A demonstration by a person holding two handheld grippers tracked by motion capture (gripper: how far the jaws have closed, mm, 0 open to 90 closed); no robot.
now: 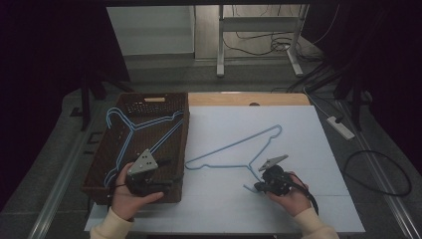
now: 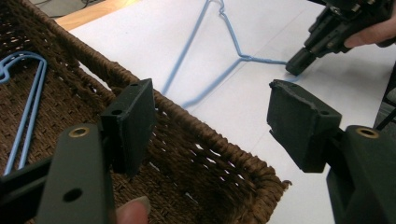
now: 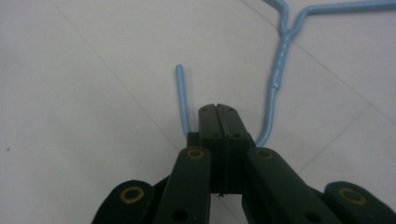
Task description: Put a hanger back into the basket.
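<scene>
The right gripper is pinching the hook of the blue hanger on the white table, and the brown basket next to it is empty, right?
Not quite: the brown basket is not empty. The high view shows two more blue hangers lying in it. The rest holds: the right gripper is shut on the hook of the blue hanger on the white table.

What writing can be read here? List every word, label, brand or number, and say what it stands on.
None: no readable text on the wicker basket, the blue hangers, the white table top, the left gripper or the right gripper.
</scene>
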